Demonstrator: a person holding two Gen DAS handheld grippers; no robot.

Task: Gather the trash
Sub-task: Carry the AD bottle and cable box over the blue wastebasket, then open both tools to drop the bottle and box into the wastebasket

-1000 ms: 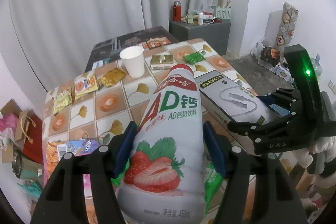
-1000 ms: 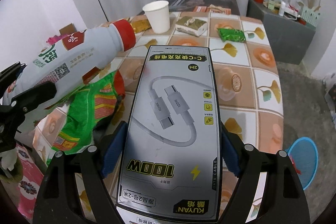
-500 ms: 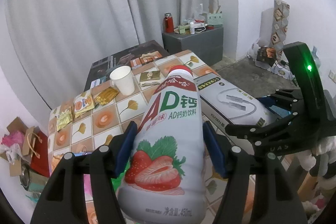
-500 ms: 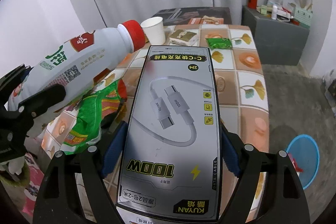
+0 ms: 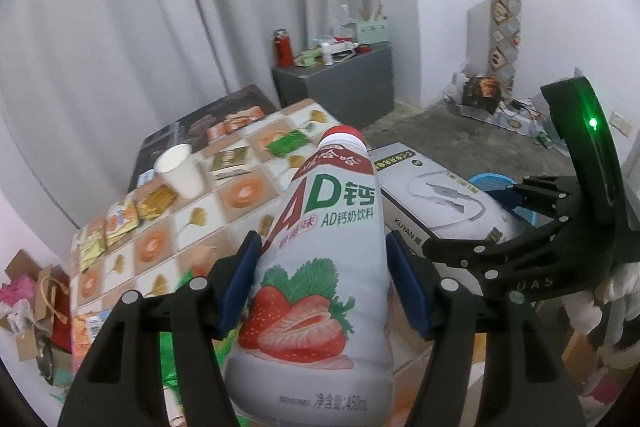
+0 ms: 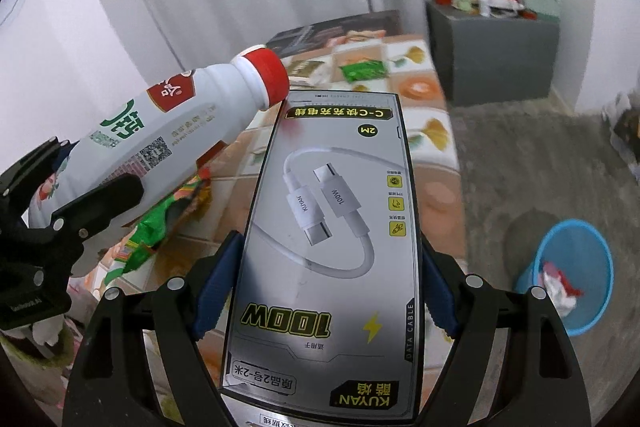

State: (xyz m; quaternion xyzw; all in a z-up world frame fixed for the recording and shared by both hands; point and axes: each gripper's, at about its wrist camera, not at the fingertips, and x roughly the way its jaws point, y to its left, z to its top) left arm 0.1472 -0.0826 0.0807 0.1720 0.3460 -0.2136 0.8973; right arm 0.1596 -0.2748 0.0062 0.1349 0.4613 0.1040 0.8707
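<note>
My left gripper (image 5: 324,287) is shut on a white strawberry AD milk bottle (image 5: 320,279) with a red cap, held above the table's near edge. The bottle also shows in the right wrist view (image 6: 168,143), its cap touching the box's far end. My right gripper (image 6: 324,291) is shut on a grey cable box (image 6: 328,247), held flat beside the bottle; the box shows in the left wrist view (image 5: 436,203). A blue trash bin (image 6: 576,275) with some trash in it stands on the floor, lower right of the table.
The tiled table (image 5: 240,195) holds a paper cup (image 5: 180,169), a green wrapper (image 5: 286,143), several snack packets (image 5: 120,223) and a green-red bag (image 6: 160,223). A grey cabinet (image 5: 340,83) with a red flask stands by the curtain. Bags lie on the floor left.
Both grippers have lifted and drawn back from the table with their objects, swinging right. The blue bin has come more fully into the right wrist view.
</note>
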